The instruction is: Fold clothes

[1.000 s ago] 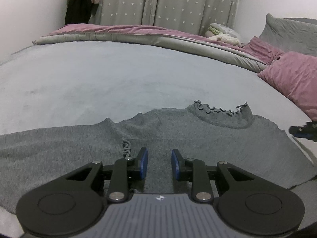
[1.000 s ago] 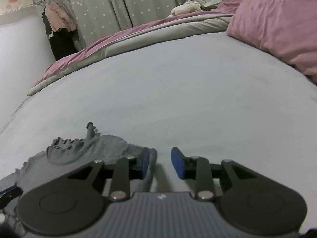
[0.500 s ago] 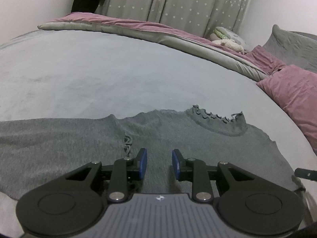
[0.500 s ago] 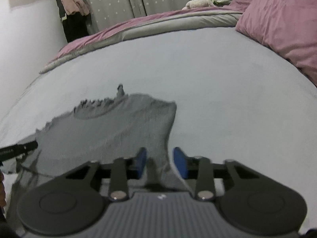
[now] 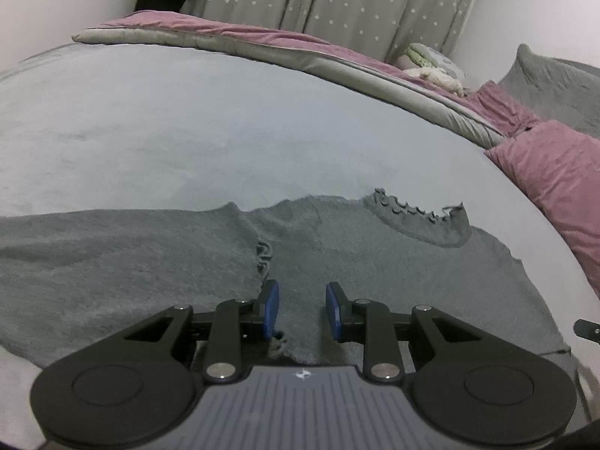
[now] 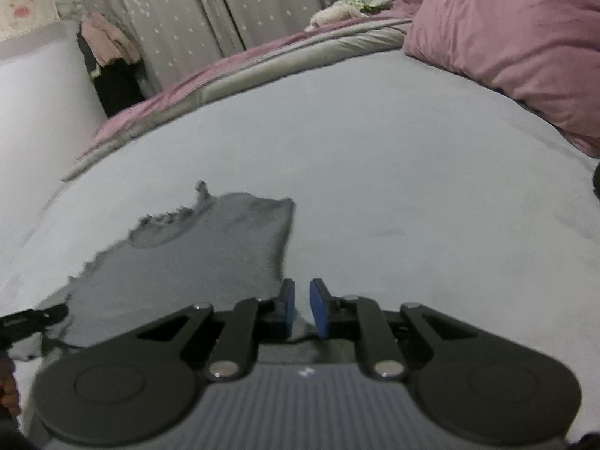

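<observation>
A grey knit sweater [image 5: 375, 262] lies flat on the pale bed sheet [image 5: 187, 131], its frilled collar [image 5: 420, 221] at the far side and one sleeve [image 5: 93, 255] stretched out to the left. My left gripper [image 5: 302, 309] hovers open over the sweater's near edge, nothing between its blue pads. In the right wrist view the sweater [image 6: 210, 247] spreads to the left. My right gripper [image 6: 303, 311] sits at its right side edge, jaws drawn almost together, with dark fabric caught at the base of the pads.
Pink pillows [image 6: 517, 37] lie to the right and a rolled pink-and-grey duvet [image 5: 262, 43] runs along the far side of the bed. Star-print curtains [image 5: 356, 3] hang behind. Clothes [image 6: 108, 41] hang at the far left. The sheet stretches wide beyond the sweater.
My right gripper has narrowed from wide open to nearly shut at the sweater's right edge. The left gripper has stayed open, with its view shifted slightly leftward.
</observation>
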`<move>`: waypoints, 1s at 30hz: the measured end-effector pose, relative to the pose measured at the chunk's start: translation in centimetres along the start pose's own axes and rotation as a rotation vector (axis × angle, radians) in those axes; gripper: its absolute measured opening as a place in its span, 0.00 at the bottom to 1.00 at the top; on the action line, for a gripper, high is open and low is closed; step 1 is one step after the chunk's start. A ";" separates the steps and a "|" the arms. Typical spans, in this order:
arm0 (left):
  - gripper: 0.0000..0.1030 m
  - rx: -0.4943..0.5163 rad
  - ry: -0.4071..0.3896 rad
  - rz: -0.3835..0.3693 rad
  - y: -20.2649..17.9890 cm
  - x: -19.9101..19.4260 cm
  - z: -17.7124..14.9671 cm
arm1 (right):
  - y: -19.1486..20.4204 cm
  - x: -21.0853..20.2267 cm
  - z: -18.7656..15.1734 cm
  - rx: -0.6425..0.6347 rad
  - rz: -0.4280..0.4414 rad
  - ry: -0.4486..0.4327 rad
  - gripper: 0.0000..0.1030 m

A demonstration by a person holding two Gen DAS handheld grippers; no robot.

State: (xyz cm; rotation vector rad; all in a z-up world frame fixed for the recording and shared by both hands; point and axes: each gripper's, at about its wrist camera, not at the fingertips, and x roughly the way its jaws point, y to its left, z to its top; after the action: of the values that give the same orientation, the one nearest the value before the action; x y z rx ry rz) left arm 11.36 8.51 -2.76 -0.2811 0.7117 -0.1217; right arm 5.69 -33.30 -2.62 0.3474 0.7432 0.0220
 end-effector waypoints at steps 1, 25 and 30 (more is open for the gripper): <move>0.25 -0.007 -0.002 0.000 0.1 -0.1 0.0 | 0.2 0.2 -0.1 -0.009 0.006 0.009 0.11; 0.31 -0.279 -0.035 0.140 7.6 -5.8 0.8 | 0.6 -1.3 -0.2 0.032 -0.055 0.103 0.25; 0.33 -0.325 -0.044 0.204 9.1 -6.2 0.7 | 2.1 -2.1 0.5 0.045 -0.025 0.102 0.44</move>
State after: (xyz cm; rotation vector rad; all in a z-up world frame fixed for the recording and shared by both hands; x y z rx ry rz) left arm 7.29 18.60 -0.98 -0.5177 0.7118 0.1959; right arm 4.67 -31.72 -0.21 0.3824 0.8496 -0.0006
